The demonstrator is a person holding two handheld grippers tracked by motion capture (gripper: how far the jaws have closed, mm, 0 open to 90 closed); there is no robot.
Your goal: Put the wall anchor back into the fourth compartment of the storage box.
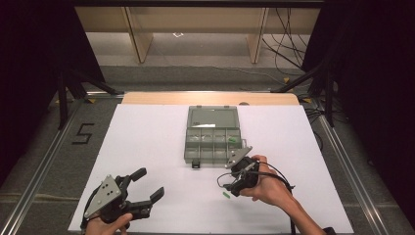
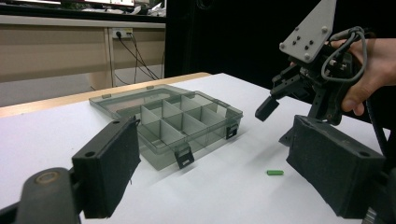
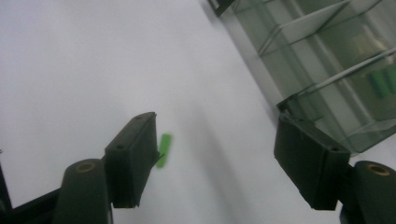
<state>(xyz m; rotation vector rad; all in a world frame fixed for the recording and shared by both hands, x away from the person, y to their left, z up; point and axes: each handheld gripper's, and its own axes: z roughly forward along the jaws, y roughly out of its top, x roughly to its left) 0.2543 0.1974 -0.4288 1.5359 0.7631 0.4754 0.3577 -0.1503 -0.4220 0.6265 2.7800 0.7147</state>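
Wooden desk legs, black cables, perhaps a taped "5".

a white table top with a wooden strip along its far edge. on it lie an open clear compartment box and, nearer, 1 small green piece.

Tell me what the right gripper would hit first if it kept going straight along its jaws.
Most likely the bare white table top. The right gripper points down at it with jaws open; the small green piece lies by one jaw's edge, and the clear compartment box sits off to the side. Depth is hard to judge.
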